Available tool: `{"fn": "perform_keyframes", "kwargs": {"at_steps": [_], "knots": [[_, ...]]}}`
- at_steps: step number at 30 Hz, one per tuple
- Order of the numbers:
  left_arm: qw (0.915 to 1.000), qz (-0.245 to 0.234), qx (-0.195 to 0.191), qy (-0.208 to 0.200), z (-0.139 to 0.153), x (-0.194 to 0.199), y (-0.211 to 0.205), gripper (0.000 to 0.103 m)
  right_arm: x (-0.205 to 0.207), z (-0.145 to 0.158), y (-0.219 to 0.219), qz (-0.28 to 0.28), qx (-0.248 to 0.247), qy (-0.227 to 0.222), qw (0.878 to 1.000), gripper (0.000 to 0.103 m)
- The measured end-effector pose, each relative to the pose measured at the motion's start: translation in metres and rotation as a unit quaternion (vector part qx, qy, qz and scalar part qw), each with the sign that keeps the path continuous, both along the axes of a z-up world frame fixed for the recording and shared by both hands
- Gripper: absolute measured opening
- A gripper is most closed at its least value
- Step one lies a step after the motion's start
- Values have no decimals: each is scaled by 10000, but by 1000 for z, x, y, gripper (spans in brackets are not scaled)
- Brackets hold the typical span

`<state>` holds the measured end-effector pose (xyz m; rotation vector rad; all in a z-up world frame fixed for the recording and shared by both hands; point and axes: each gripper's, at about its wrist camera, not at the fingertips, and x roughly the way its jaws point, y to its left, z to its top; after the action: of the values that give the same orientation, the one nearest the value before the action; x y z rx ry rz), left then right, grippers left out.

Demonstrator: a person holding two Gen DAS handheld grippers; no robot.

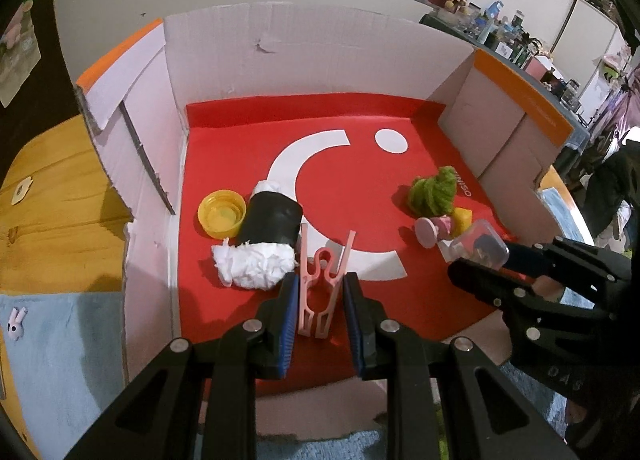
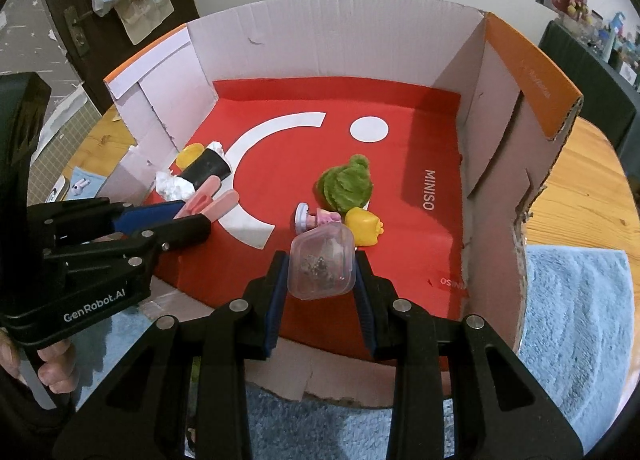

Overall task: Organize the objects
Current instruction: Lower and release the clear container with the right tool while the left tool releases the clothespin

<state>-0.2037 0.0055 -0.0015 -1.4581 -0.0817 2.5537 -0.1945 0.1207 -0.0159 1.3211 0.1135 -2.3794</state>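
Clothespin point(image 1: 318, 292), pink, thin and springy, sits pinched at its legs in the left gripper point(image 1: 320, 302) jaws above the box point(image 1: 320, 56) floor; the right gripper point(image 2: 322, 284) jaws clamp a light, slick, probably brittle plastic container point(image 2: 323, 264) by its sides.

We count 1 cardboard box point(image 2: 500, 108) holding 1 yellow cap point(image 1: 221, 213) at 9 o'clock, 1 black roll point(image 1: 272, 220), 1 green pompom point(image 2: 346, 184) at 3 o'clock, 1 pink figurine point(image 2: 316, 218), 1 yellow toy point(image 2: 363, 226); 1 pink clip point(image 1: 320, 292), 1 clear container point(image 2: 323, 266), 2 grippers: left gripper point(image 1: 320, 324), right gripper point(image 2: 322, 292).
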Motion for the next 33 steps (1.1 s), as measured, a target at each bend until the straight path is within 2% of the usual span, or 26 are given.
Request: {"fn": "perform_keyframes", "kwargs": {"at_steps": [33], "knots": [[10000,47,24,10,-2,-9,0,23,-7,-5,3,-31,79,-51,10000,30]]}}
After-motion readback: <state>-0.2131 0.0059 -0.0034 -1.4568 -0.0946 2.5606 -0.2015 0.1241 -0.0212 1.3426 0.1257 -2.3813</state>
